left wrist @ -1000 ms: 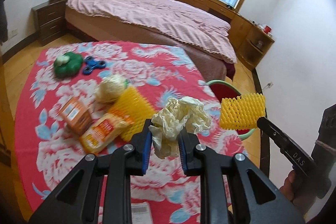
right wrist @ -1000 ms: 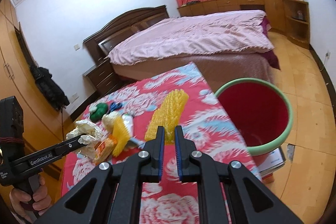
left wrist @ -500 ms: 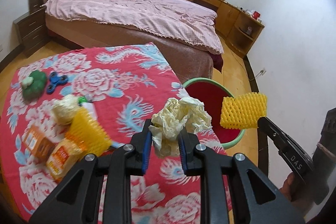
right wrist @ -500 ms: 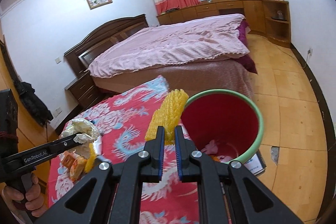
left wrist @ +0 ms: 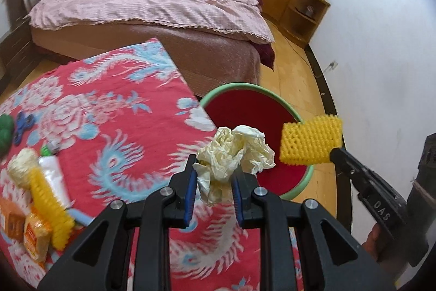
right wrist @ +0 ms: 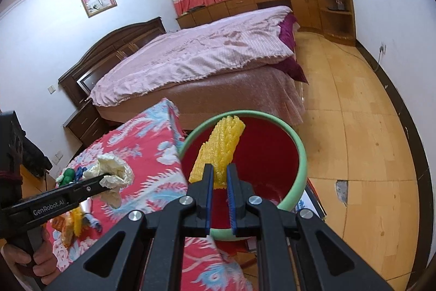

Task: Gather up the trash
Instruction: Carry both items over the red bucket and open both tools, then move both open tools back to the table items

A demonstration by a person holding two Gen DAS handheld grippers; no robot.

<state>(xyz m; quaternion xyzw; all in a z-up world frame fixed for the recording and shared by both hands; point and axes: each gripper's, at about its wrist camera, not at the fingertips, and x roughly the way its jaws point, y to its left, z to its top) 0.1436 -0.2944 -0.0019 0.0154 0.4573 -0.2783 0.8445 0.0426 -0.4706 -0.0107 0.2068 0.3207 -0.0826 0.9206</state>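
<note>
My left gripper point(left wrist: 213, 176) is shut on a crumpled cream paper wad point(left wrist: 234, 149), held over the table's right edge beside the bin. My right gripper point(right wrist: 218, 176) is shut on a yellow foam fruit net point(right wrist: 220, 149), which hangs above the mouth of the red bin with a green rim point(right wrist: 297, 143). In the left wrist view the same net point(left wrist: 310, 141) sits over the bin point(left wrist: 237, 87) at the tip of the right gripper. The right wrist view shows the paper wad point(right wrist: 114, 171) in the left gripper over the red floral tablecloth point(right wrist: 147, 154).
More items lie at the table's left: a second yellow net point(left wrist: 49, 198), orange packets point(left wrist: 35, 233), a pale ball point(left wrist: 21, 165), a white tube point(left wrist: 53, 171), a blue spinner point(left wrist: 23, 124), a green toy point(left wrist: 5, 127). A bed point(left wrist: 152, 7) stands behind; wooden floor point(right wrist: 368, 127) lies right.
Both grippers have swung to the right, off the table's middle and toward the bin. The yellow net now hangs over the bin's mouth; the paper wad has reached the table's edge.
</note>
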